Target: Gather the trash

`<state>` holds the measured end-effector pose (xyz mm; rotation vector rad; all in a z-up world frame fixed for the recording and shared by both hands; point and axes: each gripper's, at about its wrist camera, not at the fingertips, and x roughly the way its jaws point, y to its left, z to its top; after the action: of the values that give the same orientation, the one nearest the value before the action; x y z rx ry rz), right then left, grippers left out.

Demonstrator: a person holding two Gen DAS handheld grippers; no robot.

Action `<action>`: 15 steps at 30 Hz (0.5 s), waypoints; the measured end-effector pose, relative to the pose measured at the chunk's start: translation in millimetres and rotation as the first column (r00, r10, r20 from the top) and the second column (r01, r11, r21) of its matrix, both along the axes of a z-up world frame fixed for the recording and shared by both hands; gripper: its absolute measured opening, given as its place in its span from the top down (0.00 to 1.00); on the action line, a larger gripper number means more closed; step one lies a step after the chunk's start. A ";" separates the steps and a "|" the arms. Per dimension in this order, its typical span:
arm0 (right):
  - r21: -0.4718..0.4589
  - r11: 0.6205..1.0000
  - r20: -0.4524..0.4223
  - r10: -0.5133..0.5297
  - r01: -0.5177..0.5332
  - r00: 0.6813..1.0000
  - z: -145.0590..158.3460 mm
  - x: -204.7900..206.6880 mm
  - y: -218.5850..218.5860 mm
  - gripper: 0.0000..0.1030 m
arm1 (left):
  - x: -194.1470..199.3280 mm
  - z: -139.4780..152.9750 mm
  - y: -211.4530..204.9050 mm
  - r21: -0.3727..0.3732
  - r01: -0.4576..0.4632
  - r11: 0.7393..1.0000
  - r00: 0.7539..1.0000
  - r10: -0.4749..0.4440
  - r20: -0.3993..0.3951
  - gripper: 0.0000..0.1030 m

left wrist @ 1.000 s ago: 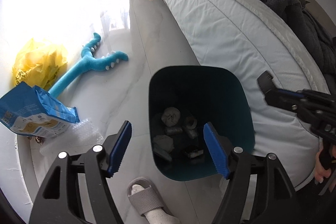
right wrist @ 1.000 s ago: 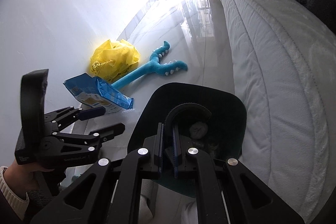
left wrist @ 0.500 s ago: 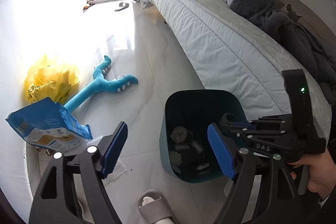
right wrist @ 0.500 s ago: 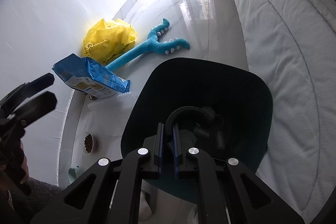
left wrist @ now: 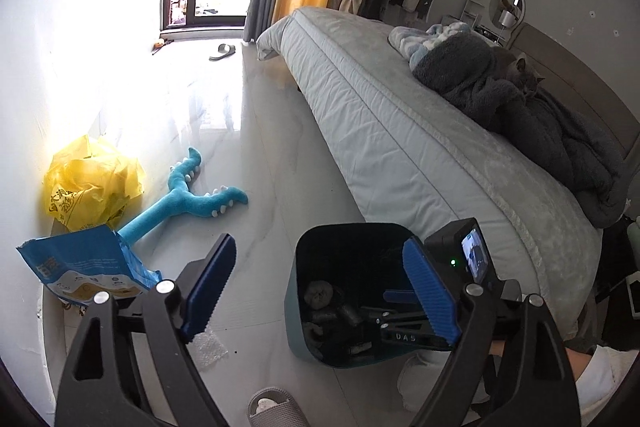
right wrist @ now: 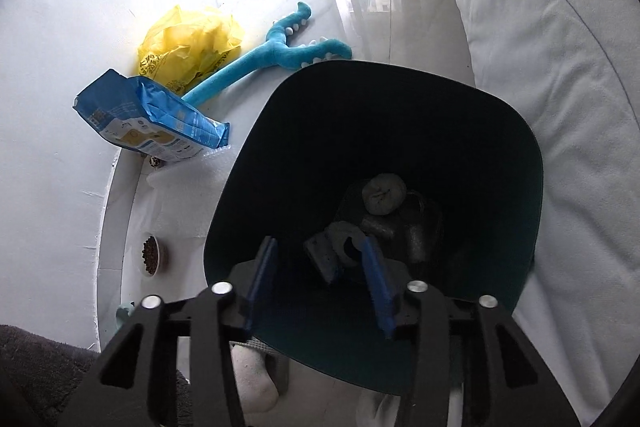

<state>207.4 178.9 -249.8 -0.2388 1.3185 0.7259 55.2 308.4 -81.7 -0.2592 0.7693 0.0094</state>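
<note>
Bed (left wrist: 420, 131): pale quilted cover, running along one side of the bin and touching or nearly touching its rim; I cannot tell which
Dark blanket (left wrist: 520, 107): heaped on the bed, well apart from the bin, with a grey cat (left wrist: 520, 67) lying on it
Floor (left wrist: 272, 155): glossy white tile under the bin
Bin (right wrist: 380, 107): dark teal, upright and open, the landmark for all other places here
Trash in the bin (right wrist: 382, 197): a crumpled grey wad, a short roll core and dark scraps lying on the bottom
Teal plush toy (left wrist: 188, 201): forked, lying flat on the floor near the bin, on the side away from the bed
Yellow plastic bag (left wrist: 92, 183): crumpled, beyond the plush toy from the bin, by the wall
Blue packet (right wrist: 152, 119): lying tilted just beside the bin, on the side away from the bed
Bubble wrap (left wrist: 208, 347): clear scrap on the floor near the bin, below the packet
Pet food dish (right wrist: 151, 253): small, holding brown kibble, near the bin's wall
Left gripper (left wrist: 320, 287): blue pads spread wide, empty, held in front of the bin at its near side
Right gripper (right wrist: 320, 279): pads apart with nothing between them, held over the bin's open mouth, above the trash
</note>
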 end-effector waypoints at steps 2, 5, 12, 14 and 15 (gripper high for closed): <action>0.003 1.000 0.012 -0.001 0.001 1.000 4.1 -1.2 -2.8 0.53 | 1.7 7.0 -2.1 0.000 -0.008 1.000 1.000 0.008 0.020 0.15; 0.014 1.000 0.030 -0.004 0.004 1.000 14.3 -2.2 -9.4 0.53 | 3.7 15.1 -7.0 0.013 -0.009 1.000 0.999 0.008 0.042 0.13; 0.076 0.997 0.082 -0.036 0.030 0.996 47.9 -0.1 -32.1 0.48 | 3.7 32.6 -22.7 0.032 -0.027 0.999 0.996 0.024 0.080 0.11; 0.095 0.995 0.116 -0.044 0.033 0.992 62.7 -0.4 -41.6 0.45 | 4.5 38.2 -26.3 0.040 -0.034 0.999 0.995 0.030 0.096 0.11; 0.101 0.994 0.137 -0.050 0.036 0.989 70.7 -0.8 -46.7 0.44 | 5.9 41.9 -30.3 0.046 -0.036 0.998 0.994 0.031 0.106 0.10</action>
<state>206.6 132.2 -179.1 -0.1778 1.1487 0.7231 61.1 278.2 -39.8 -0.2254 0.6592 0.0457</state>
